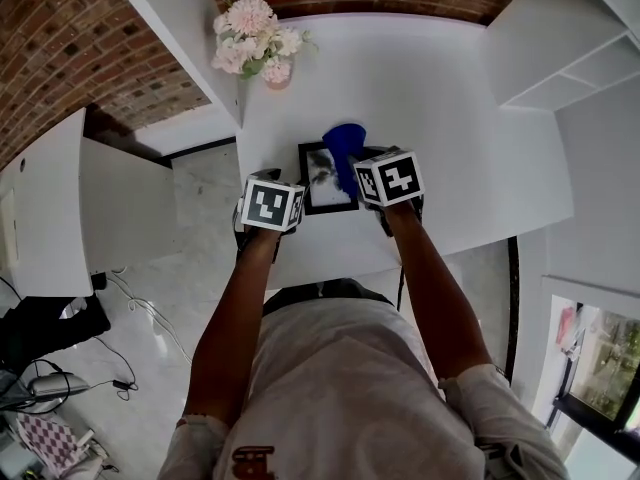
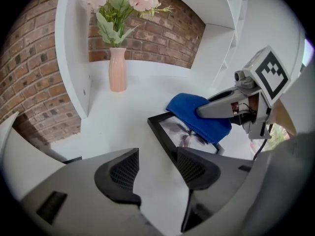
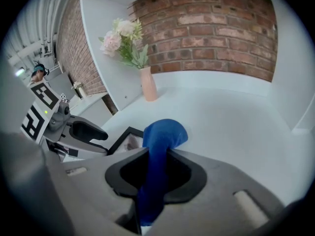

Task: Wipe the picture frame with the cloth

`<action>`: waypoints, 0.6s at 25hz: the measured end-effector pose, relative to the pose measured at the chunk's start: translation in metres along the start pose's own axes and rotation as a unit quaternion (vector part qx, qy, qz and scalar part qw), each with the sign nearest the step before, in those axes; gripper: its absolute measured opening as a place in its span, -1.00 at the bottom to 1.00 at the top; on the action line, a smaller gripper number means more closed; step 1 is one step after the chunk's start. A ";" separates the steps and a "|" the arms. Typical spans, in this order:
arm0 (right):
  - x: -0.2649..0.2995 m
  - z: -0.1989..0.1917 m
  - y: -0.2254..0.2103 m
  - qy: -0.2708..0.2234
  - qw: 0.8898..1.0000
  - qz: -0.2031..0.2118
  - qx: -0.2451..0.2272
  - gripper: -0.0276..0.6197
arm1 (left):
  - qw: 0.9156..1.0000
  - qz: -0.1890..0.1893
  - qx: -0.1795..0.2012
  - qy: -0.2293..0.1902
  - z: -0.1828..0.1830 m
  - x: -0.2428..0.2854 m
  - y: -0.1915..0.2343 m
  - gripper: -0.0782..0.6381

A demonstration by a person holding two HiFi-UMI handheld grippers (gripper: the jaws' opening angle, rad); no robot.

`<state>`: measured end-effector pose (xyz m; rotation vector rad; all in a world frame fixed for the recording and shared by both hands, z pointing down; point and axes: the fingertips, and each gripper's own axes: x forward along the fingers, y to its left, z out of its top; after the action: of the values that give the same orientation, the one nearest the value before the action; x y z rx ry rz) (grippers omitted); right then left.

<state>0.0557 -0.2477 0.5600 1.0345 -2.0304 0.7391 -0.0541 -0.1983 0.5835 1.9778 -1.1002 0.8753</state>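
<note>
1. The picture frame (image 1: 322, 178) lies flat on the white table (image 1: 430, 98), close to the near edge and right in front of the person. It's a black frame with a greyish, flowery-looking print under the glass.
2. The right gripper (image 3: 156, 154) has its jaws pinched together on the blue cloth (image 3: 165, 132). A strip of the cloth runs down between the pads, and the rest bulges out past the tips in a rounded wad.
3. In the left gripper view the cloth (image 2: 199, 117) is draped over the far right part of the frame (image 2: 183, 133). It covers that corner and some of the glass, and the right gripper's jaw sits on top of it.
4. The left gripper (image 2: 156, 168) is a different story – its jaws are spread apart and there's only bare table in the gap between them. The frame's black left edge runs down just past this gripper's right-hand pad, and I can't tell whether the two are actually touching.
5. In the head view the two grippers sit side by side, the left at the frame's left edge and the right over its right side.
6. Further back on the table there's a pink vase (image 2: 117, 70) with pale pink flowers (image 1: 255, 38), well away from the frame and next to a white upright panel.
7. A brick wall (image 3: 211, 28) runs behind the table.
</note>
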 end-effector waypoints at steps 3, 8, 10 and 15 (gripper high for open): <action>-0.008 -0.004 -0.010 -0.002 1.000 -0.010 0.006 -0.68 | 1.000 -0.002 -0.002 0.002 0.000 0.000 0.000 -0.11; -0.024 0.005 -0.001 -0.025 1.000 0.001 0.001 -0.68 | 1.000 -0.003 -0.001 0.001 0.000 0.000 0.001 -0.11; -0.032 0.013 0.013 -0.041 0.999 0.019 0.003 -0.68 | 1.000 -0.004 0.000 0.000 0.000 0.000 0.000 -0.11; -0.035 0.024 0.050 -0.057 0.996 0.069 0.020 -0.68 | 1.000 -0.009 -0.002 0.002 0.000 0.001 0.000 -0.11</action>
<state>0.0194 -0.2250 0.5106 0.9864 -2.2114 0.8101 -0.0539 -0.1985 0.5844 1.9794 -1.0797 0.8666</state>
